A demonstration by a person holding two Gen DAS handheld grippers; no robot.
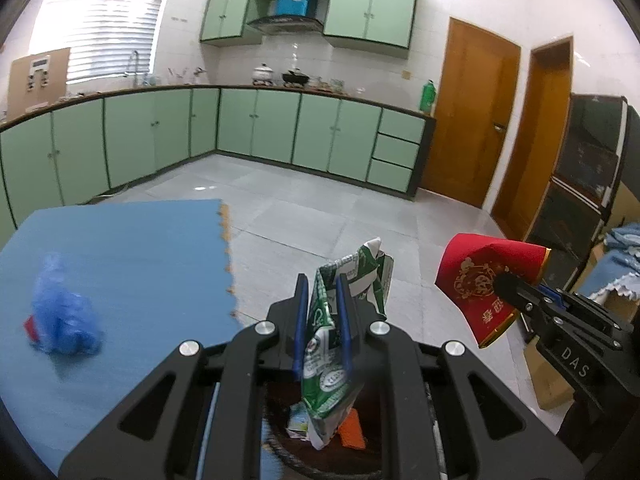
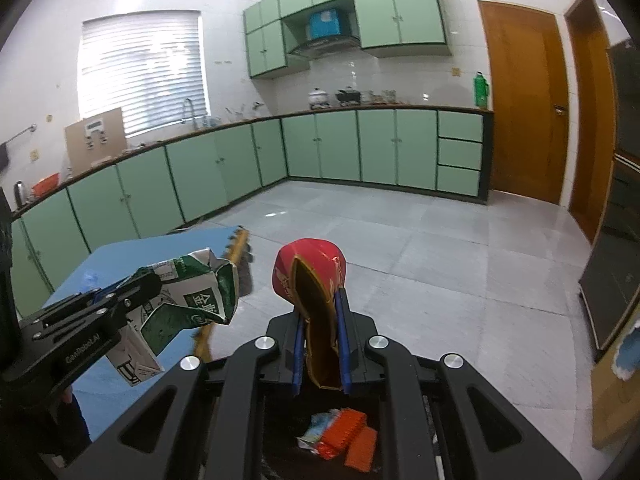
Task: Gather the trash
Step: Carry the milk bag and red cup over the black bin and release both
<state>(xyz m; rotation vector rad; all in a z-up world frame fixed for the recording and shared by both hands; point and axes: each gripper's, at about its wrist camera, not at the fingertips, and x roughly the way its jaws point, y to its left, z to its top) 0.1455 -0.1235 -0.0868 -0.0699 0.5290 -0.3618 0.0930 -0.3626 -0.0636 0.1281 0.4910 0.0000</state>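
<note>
Crumpled printed-paper milk carton (image 1: 352, 280) and glossy red card box (image 2: 310, 280) sit in matt black plastic tools with silvery metal bolts; the blue foam mat (image 1: 132, 264) looks ribbed, the floor (image 2: 400, 240) polished tile, the door (image 2: 520, 100) varnished wood.

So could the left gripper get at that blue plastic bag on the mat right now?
Probably not yet: the left gripper is shut on the green carton. The blue bag lies uncovered on the blue mat, so dropping the carton first would free it.
</note>
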